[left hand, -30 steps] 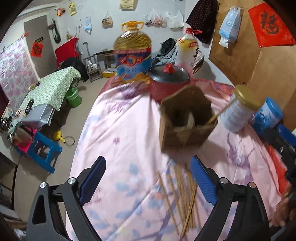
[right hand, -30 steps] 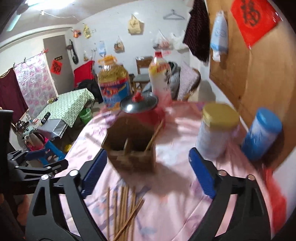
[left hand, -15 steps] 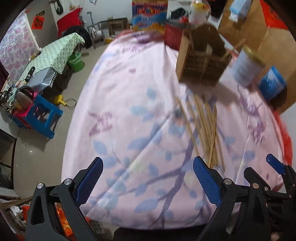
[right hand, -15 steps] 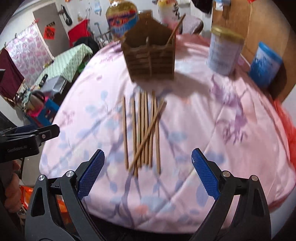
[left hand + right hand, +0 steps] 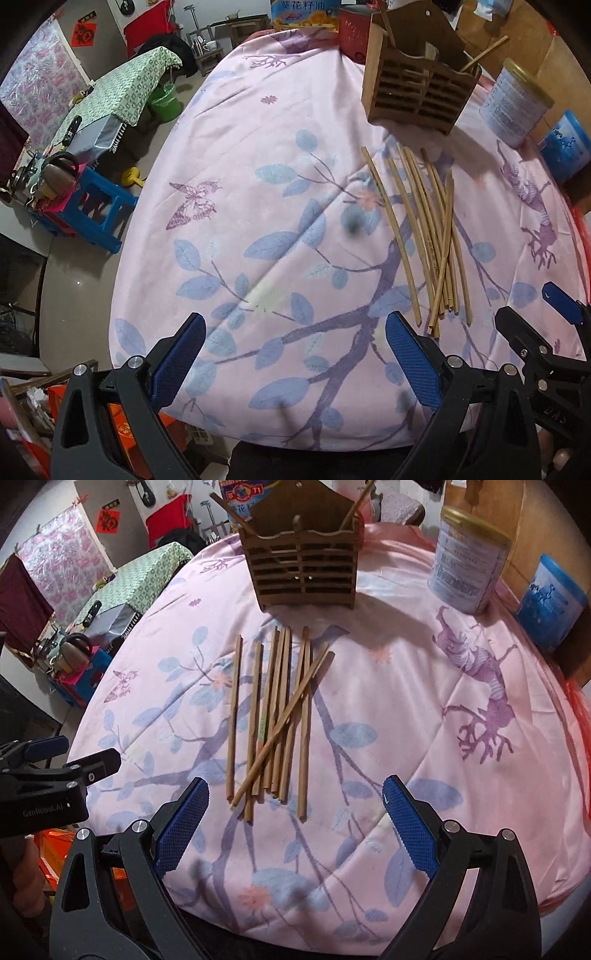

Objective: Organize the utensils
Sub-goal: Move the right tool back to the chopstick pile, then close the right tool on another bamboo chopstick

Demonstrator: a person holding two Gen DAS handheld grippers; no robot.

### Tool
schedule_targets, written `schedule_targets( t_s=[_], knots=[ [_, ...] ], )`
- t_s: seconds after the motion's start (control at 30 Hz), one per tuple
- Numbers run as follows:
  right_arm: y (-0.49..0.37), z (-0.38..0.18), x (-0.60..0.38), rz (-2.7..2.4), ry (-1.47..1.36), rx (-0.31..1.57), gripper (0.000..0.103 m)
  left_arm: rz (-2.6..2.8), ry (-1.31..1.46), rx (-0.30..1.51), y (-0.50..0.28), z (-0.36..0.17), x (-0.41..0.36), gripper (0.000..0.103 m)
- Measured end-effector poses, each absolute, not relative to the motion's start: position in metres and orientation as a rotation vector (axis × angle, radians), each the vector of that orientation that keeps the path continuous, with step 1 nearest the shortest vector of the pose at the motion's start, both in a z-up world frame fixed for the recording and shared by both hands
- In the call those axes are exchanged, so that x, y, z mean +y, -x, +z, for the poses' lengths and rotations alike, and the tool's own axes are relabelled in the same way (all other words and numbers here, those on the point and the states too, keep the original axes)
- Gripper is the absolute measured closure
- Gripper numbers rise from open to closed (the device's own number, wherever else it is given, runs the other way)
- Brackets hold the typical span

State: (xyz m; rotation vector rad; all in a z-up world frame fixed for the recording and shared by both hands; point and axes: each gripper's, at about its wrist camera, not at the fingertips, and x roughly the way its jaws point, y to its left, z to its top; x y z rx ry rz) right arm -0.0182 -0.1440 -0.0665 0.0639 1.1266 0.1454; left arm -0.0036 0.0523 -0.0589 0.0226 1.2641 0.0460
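Hovering low in frame, right tool [image 5: 293, 823] and left tool [image 5: 293, 354] both spread, empty; chopsticks [image 5: 275, 716] lie mid-frame on bench [image 5: 424, 709], below wooden holder [image 5: 304, 568]; likely light, stiff, slippery; pinch one at near end.

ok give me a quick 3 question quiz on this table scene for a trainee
1. True or false: the right gripper is shut on a chopstick.
2. Multiple choice: where do the loose chopsticks lie? A) inside the wooden holder B) flat on the pink cloth, in front of the holder C) on top of the white can
3. Fill in: one chopstick lies ____ across the others.

Key: 1 false, both the right and the left gripper are open and empty; 2 B; 3 diagonally.
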Motion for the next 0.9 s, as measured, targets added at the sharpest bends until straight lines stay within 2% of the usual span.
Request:
schedule_targets(
  t_s=[0.37,0.53,0.63,0.73,0.9],
  knots=[
    [0.018,-0.088,-0.166,0.131,-0.051,1.147,0.012,0.012,-0.011,1.338,-0.007,-0.092,0.034,0.007],
    [0.024,-0.103,-0.167,0.159,-0.024,1.170,0.028,-0.008,0.025,1.369,-0.005,-0.117,0.039,0.008],
    [0.026,-0.108,-0.170,0.159,-0.049,1.181,0.033,-0.041,0.034,1.379,-0.002,-0.125,0.038,0.014],
    [0.029,-0.111,-0.175,0.144,-0.071,1.181,0.033,-0.097,0.039,1.380,0.000,-0.131,0.030,0.022],
    [0.034,-0.109,-0.186,0.114,-0.106,1.173,0.033,-0.179,0.038,1.347,-0.006,-0.134,0.009,0.029]
  ],
)
